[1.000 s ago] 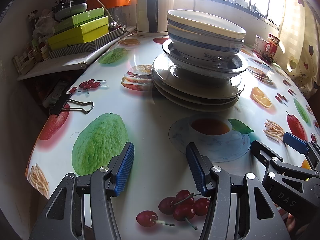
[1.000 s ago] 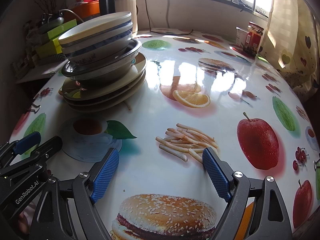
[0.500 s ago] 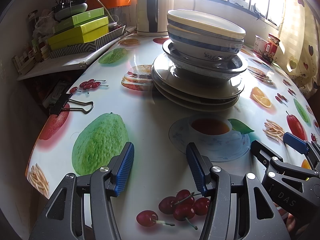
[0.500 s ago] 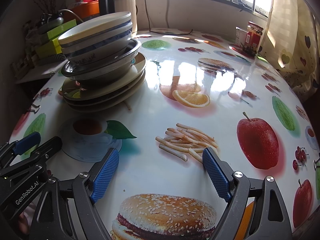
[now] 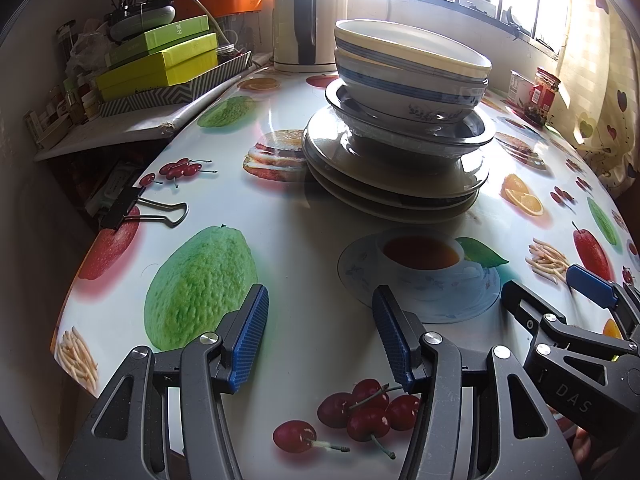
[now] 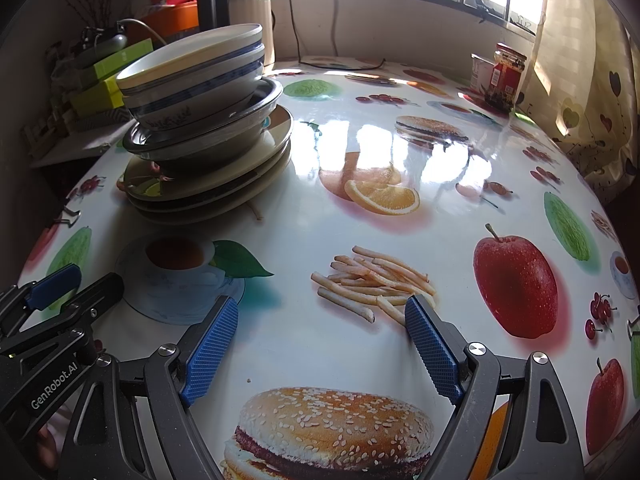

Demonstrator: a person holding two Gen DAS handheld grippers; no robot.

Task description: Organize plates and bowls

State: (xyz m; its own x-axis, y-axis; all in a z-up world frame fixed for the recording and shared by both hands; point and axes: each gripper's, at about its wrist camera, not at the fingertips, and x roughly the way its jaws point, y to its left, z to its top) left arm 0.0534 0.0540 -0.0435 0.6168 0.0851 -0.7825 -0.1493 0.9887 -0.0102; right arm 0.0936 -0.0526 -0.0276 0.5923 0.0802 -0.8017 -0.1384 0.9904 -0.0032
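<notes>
One stack of dishes stands on the fruit-print table (image 5: 304,240): two white bowls with blue bands (image 5: 412,76) sit in a metal bowl (image 5: 460,128), which rests on several cream plates (image 5: 384,188). The stack also shows in the right wrist view, with the bowls (image 6: 192,80) above the plates (image 6: 216,184). My left gripper (image 5: 320,340) is open and empty, low over the table in front of the stack. My right gripper (image 6: 320,348) is open and empty, to the right of the stack and beside the left gripper.
A black binder clip (image 5: 136,208) lies at the table's left edge. Green boxes (image 5: 160,68) and a kettle (image 5: 304,16) stand behind the stack. A red-lidded jar (image 6: 504,76) stands at the far right by the curtain. The table (image 6: 400,168) is glossy.
</notes>
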